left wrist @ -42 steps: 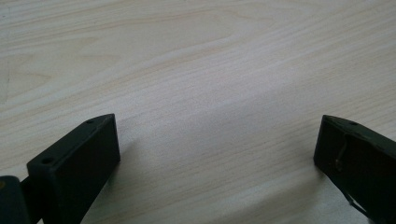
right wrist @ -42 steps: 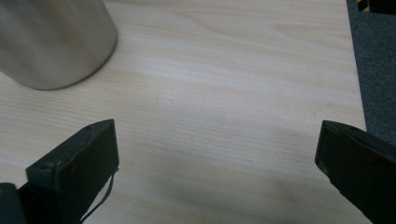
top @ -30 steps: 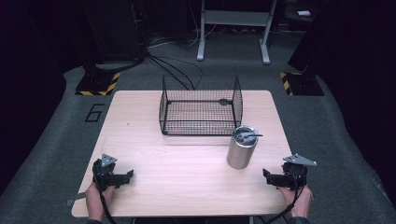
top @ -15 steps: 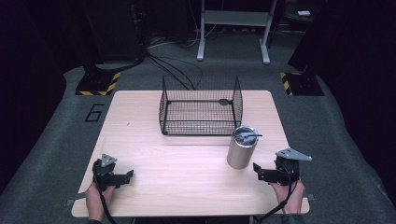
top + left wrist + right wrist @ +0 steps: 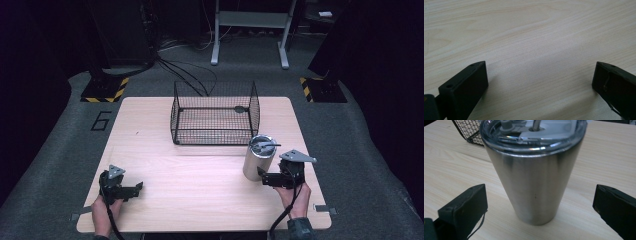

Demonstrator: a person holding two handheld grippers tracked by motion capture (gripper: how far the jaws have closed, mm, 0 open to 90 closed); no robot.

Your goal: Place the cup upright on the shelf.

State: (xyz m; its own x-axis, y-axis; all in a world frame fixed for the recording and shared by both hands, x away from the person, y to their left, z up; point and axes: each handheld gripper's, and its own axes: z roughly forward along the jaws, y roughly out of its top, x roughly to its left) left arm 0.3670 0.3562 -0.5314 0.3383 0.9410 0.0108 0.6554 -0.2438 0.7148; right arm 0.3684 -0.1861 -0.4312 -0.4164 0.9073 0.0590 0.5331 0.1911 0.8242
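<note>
Judging by the slick, rigid steel wall, the tumbler (image 5: 534, 177), standing upright on the tabletop (image 5: 454, 162) right between the wide-apart fingers (image 5: 464, 207) of the right gripper (image 5: 267, 178), is probably best squeezed mid-body, below the clear lid (image 5: 531, 131), so slipping is avoided.

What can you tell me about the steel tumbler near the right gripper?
The tumbler is brushed metal, tapering toward its base, capped by a clear plastic lid with something thin sticking up through it. It stands upright on the wooden table, just in front of the wire basket. The right gripper is open, its fingers on either side, apart from it.
</note>
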